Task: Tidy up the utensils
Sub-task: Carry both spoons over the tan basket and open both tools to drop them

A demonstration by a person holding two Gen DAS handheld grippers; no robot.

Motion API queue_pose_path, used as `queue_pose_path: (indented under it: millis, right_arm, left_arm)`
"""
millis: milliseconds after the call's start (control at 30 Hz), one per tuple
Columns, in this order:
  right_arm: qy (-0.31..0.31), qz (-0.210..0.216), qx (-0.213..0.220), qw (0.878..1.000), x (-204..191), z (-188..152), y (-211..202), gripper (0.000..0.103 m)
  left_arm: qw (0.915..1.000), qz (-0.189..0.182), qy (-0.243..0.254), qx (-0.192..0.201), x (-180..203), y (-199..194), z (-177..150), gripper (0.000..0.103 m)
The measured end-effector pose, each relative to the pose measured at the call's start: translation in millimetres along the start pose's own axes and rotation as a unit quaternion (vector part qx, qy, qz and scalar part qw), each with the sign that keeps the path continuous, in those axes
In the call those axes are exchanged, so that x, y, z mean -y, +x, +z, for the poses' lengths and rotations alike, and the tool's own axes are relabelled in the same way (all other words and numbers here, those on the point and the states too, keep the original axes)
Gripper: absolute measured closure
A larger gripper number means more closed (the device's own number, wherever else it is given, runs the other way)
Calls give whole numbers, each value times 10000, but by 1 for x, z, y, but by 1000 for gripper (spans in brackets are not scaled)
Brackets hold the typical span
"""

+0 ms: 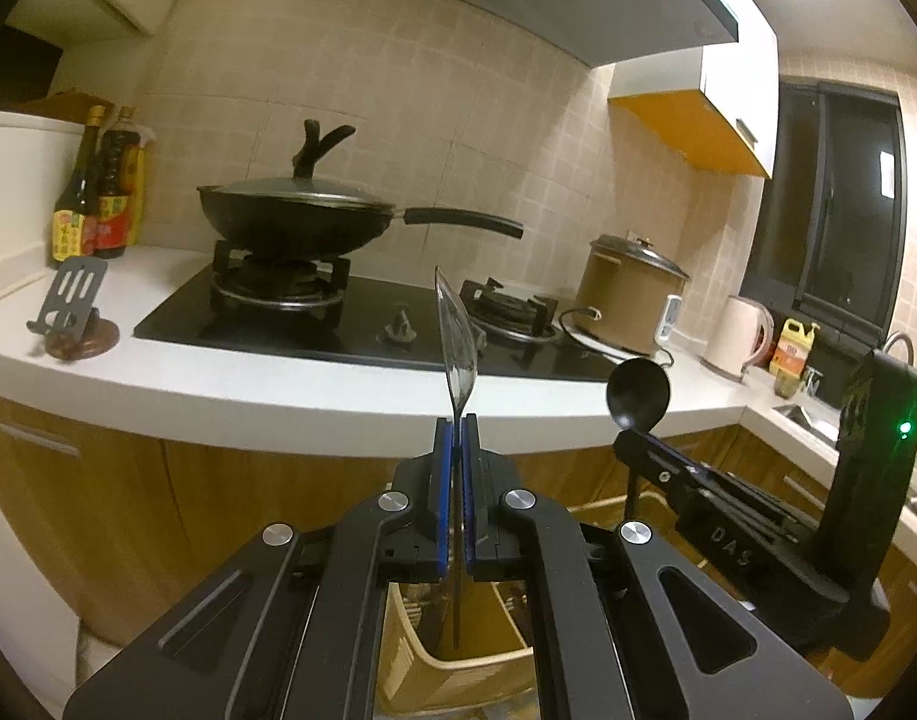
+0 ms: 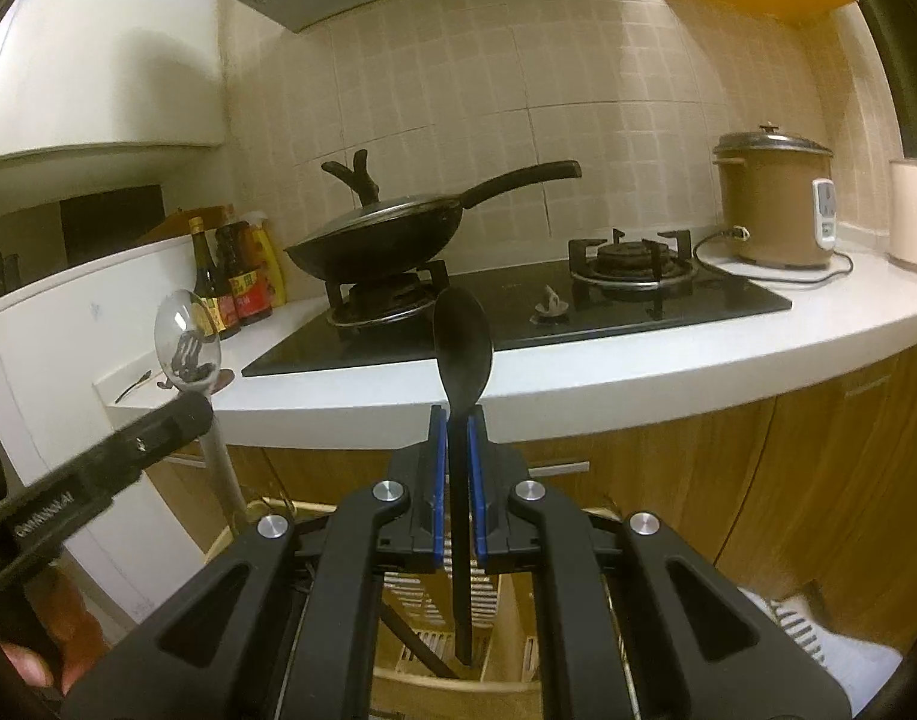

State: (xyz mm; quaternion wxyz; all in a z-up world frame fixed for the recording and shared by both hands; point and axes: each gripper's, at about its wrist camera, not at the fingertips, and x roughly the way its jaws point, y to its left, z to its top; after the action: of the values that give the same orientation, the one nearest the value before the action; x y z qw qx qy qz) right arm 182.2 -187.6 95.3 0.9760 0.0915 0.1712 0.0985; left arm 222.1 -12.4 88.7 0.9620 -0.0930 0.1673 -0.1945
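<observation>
My left gripper is shut on a clear plastic spoon. The spoon stands upright and edge-on, bowl up, with its handle hanging down between the pads. Under it sits a beige utensil holder with compartments. My right gripper is shut on a black spoon, also bowl up, whose handle reaches down over the slotted holder. Each view shows the other gripper too: the right gripper with the black spoon, and the left gripper with the clear spoon.
Ahead runs a white countertop over wooden cabinets. On it are a gas hob with a lidded black wok, sauce bottles, a phone stand, a rice cooker and a kettle. A hand holds the left gripper.
</observation>
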Motion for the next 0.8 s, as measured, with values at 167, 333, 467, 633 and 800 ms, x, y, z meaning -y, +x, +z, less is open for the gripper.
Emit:
queue_pose_path:
  millis: [167,333,467,633,800]
  right_arm:
    - [-9,23,-2,10000,-1,-4,-1,98]
    - [-138,-63,74,9999,-8,-14,-6,98]
    - [-79,-50,69,9999,-5,-24,-11,97]
    - [0,38,-208,9998,5,-27,-25,95]
    - [144,55,-305,9994,19,-28,-47,75]
  left_arm:
    - [9999,-18,-90,-80,-4,3,-8,102]
    - [9997,-130,5,-202,-3,4,-16,102]
    - [9994,-166,44,-286,-3,4,-24,101]
    - [9991,-315,-22,-272,-7,-8,-26,79]
    - [9989,-354,-14,-316,-7,-24,-22,75]
